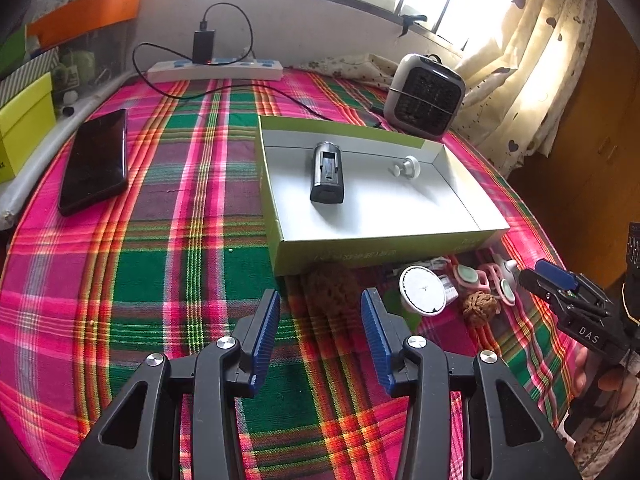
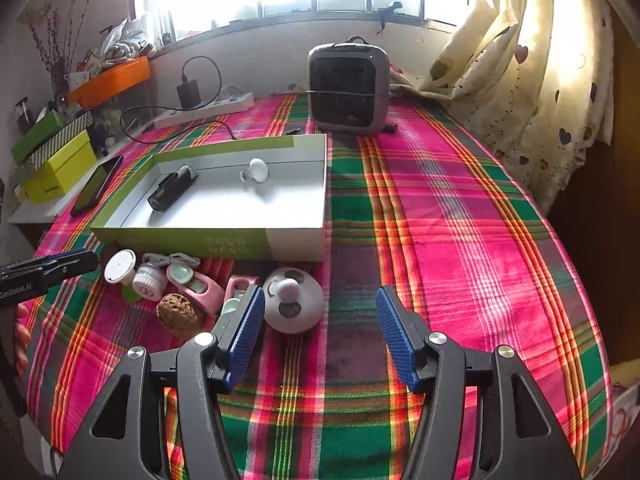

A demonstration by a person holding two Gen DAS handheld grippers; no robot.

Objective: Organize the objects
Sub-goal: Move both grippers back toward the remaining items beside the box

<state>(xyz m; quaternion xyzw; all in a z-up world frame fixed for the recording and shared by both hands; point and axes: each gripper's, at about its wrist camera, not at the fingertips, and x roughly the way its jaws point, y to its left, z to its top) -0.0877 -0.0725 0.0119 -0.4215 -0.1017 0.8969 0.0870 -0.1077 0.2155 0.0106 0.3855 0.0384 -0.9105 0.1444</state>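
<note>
The shallow cardboard box [image 1: 280,184] holds a black battery [image 1: 327,174] and a white knob [image 1: 406,167]. Just before the box lie a round white dome [image 2: 294,300], pink clips [image 2: 200,286] and what may be a walnut [image 2: 178,314]. Both tools, left [image 1: 320,316] and right [image 2: 320,320], gape empty.

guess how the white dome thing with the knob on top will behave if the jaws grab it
The white dome looks like smooth, rigid plastic, so the ribbed pads may slip on its curve. Its rounded body probably rocks or rolls if nudged. The knob looks like the surer hold.

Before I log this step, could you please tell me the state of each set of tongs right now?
Left tongs: open, holding nothing.
Right tongs: open, holding nothing.
</note>
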